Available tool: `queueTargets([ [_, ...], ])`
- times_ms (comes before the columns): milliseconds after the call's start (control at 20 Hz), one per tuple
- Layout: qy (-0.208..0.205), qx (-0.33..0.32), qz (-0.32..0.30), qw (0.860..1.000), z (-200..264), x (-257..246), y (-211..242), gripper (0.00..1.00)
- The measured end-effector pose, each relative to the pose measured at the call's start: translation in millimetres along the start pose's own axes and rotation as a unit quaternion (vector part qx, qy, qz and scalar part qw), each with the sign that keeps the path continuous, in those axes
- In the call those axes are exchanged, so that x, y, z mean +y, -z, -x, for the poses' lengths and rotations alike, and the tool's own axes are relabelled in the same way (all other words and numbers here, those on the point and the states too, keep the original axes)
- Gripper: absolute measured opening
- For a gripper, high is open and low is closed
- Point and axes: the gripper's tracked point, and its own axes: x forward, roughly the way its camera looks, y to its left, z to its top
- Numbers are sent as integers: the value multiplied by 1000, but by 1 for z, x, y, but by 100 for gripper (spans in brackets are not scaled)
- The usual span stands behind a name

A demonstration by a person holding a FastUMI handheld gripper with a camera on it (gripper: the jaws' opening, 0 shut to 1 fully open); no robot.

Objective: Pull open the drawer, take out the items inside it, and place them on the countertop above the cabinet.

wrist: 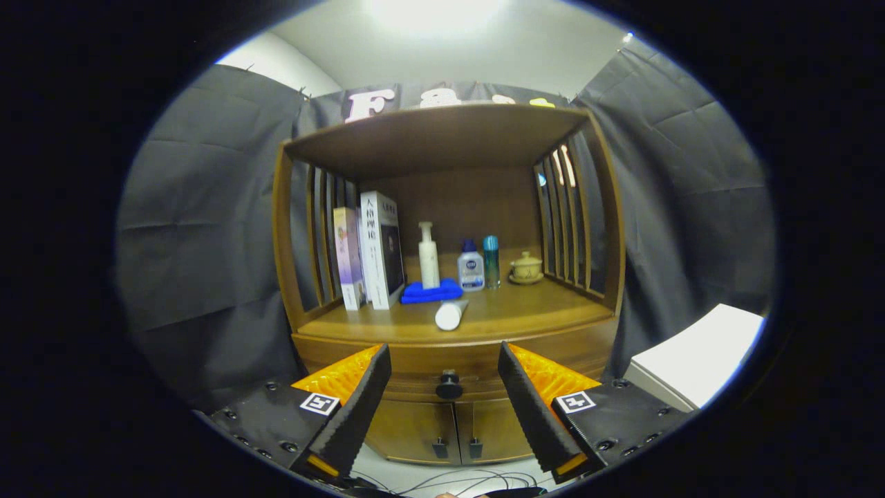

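A wooden cabinet (449, 346) stands against a dark cloth wall, seen from the front through a camera riding on a hand-held gripper (444, 391). The gripper's 2 fingers are spread wide apart and hold nothing. They hang in the air in front of the cabinet, short of touching it.

Between the 2 fingers, and beyond them, is the drawer (449, 363), a curved wooden front running across the cabinet just under the countertop. The drawer is closed. Its round dark knob (449, 385) sits at the middle of the drawer front, roughly centred in the gap between the fingers. Below the drawer are 2 small cabinet doors (453, 429), each with a small dark handle near the middle seam.

The countertop (525, 304) above the drawer is an open shelf with slatted wooden sides and a wooden roof. On it, from left to right: 2 upright books (370, 252), a folded blue cloth (432, 292) with a white pump bottle (429, 257) standing at it, a small clear bottle with a blue cap (471, 266), a slim blue bottle (491, 261), and a small lidded teacup on a saucer (526, 268). A white tube (451, 315) lies on its side near the countertop's front, just ahead of the cloth.

A white box (698, 356) sits to the right of the cabinet. Thin cables (449, 478) trail across the pale floor below the doors.
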Motion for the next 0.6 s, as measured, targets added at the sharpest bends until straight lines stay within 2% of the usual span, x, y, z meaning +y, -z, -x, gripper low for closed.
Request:
queueTargets([
  [300,-8,-56,-7,998,53,-17,-77,98],
  [450,-12,-75,-20,997,74,-25,-93,97],
  [600,1,-89,-28,996,85,-44,-102,97],
])
